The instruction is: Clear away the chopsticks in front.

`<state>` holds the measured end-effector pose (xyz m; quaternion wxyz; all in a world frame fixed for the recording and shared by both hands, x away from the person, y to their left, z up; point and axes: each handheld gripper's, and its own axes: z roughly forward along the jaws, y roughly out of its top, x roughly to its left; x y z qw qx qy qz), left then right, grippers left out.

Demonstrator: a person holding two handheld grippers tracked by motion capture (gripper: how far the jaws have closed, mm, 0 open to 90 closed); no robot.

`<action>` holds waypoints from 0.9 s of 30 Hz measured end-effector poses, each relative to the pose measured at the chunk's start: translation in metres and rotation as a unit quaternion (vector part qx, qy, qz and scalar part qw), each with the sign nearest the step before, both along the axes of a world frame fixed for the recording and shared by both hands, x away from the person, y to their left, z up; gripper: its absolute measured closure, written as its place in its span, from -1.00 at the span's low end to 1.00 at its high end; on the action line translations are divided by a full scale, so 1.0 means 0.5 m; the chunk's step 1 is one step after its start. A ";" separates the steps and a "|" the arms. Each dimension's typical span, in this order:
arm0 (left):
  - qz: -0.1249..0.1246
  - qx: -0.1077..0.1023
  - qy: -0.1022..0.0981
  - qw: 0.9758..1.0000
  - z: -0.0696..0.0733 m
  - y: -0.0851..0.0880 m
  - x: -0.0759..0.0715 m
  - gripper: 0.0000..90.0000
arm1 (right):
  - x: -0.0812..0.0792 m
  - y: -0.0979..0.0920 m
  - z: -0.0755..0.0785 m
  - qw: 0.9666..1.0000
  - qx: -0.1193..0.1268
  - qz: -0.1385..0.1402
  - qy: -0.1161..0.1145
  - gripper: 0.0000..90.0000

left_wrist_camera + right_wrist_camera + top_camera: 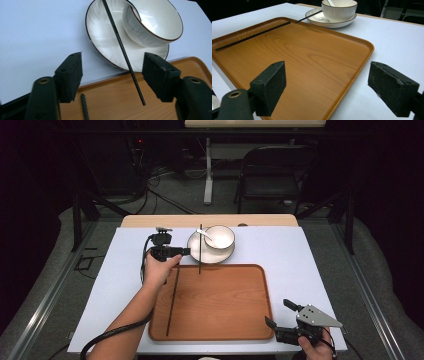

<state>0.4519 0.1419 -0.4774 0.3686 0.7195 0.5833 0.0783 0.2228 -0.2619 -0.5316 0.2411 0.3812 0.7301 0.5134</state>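
Observation:
A white bowl (220, 238) with a spoon (204, 233) in it sits on a white plate (210, 254) behind a wooden tray (235, 310). One black chopstick (173, 300) lies along the tray's left side. The other chopstick (200, 249) rests across the plate and the tray's far rim. My left gripper (186, 251) hovers open at that chopstick; in the left gripper view the chopstick (123, 52) runs between the spread jaws, untouched. My right gripper (278, 312) is open by the tray's near right corner, its fingers (272, 85) empty above the tray (312, 57).
A white mat (295, 255) covers the table under the tray. A folding chair (272, 172) and a table leg (208, 170) stand on the floor beyond the far edge. Bare mat lies to the left and right of the tray.

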 end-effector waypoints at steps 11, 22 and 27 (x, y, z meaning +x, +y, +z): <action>-0.001 0.004 0.020 1.000 -0.016 -0.029 0.053 -0.02 | 0.001 -0.001 0.000 1.000 -0.001 0.001 0.000 -0.67; -0.004 0.021 0.013 1.000 -0.030 -0.063 0.082 0.16 | 0.001 -0.001 0.000 1.000 -0.001 0.001 0.000 -0.67; 0.001 0.015 0.027 1.000 -0.041 -0.081 0.094 0.33 | 0.001 -0.001 0.000 1.000 0.000 0.001 0.001 -0.67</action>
